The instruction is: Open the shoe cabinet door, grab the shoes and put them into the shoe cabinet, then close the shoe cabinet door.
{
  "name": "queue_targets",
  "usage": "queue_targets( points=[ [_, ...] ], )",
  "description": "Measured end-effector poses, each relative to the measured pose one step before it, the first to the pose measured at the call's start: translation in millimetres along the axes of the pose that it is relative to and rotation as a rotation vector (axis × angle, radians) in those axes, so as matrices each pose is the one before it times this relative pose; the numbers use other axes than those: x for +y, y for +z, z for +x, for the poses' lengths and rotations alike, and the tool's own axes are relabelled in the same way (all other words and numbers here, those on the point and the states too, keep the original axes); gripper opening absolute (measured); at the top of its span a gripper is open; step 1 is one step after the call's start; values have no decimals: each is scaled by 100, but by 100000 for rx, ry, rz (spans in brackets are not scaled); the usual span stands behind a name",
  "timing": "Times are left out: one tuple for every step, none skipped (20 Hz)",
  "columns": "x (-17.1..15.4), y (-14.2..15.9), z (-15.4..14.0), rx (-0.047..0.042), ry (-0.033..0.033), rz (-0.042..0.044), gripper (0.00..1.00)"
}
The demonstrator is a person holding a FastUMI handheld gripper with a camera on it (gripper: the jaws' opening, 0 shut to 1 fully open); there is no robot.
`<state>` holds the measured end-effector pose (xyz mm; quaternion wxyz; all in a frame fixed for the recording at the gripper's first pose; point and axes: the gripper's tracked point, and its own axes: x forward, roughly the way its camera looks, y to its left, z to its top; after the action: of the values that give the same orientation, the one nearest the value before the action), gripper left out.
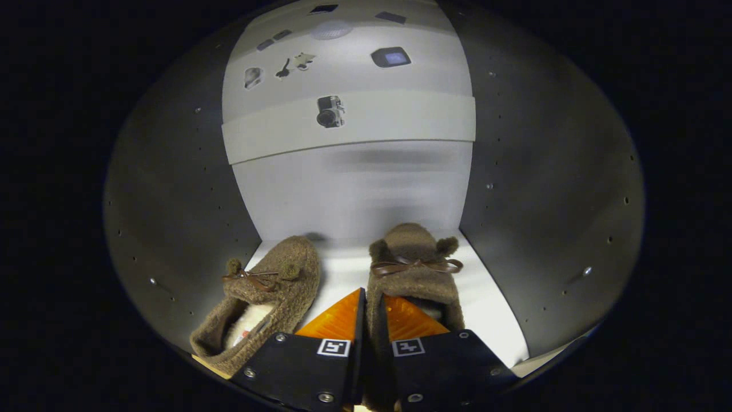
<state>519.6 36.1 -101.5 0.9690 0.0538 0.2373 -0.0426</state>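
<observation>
The shoe cabinet takes up nearly everything ahead: two dark side walls with small rows of holes, a pale back panel, and a white shelf floor at the bottom. Higher up, a pale shelf edge crosses between the side walls, and above it the back panel carries a scatter of small dark stickers, one shaped like a camera.

Two brown fuzzy shoes sit side by side on the shelf floor, toes pointing toward the back panel. The left shoe lies angled, its heel swung out toward the left wall, with a pale lining showing in its opening and a thin brown bow with two little pom-poms across the top. It is beside the gripper's fingers and not touched by them. The right shoe stands straight, with a brown ribbon bow across its top.

The gripper reaches in low, its fingers drawn close together and clamped on the left wall of the right shoe, one finger outside it and one inside the opening
</observation>
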Motion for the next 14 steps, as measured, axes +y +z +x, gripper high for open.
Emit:
queue_targets(
  points=[
    [-159, 181, -211, -1082, -813, 782, 14],
    [-136, 240, -104, -1219, -761, -285, 15],
    [68, 162, -510, -827, 22, 168, 15],
    [232, 57, -547, -492, 471, 281, 16],
    [-25, 112, -637, -1233, -465, -76, 16],
    [-75, 62, -612, -849, -347, -856, 19],
    [-73, -22, -636, -638, -526, -1169, 20],
    [-148, 327, -837, -2020, -165, -1088, 20],
    [-190, 424, -790, -2507, -733, -329, 20],
    [-14, 383, -996, -1881, 690, 570, 20],
    [80, 385, -973, -2152, 835, 1117, 20],
    [-17, 282, -1065, -1465, 646, 918, 20],
    [-16, 94, -958, -1297, 707, 316, 20],
    [-103, 24, -983, -1057, -11, -179, 20]
  ],
)
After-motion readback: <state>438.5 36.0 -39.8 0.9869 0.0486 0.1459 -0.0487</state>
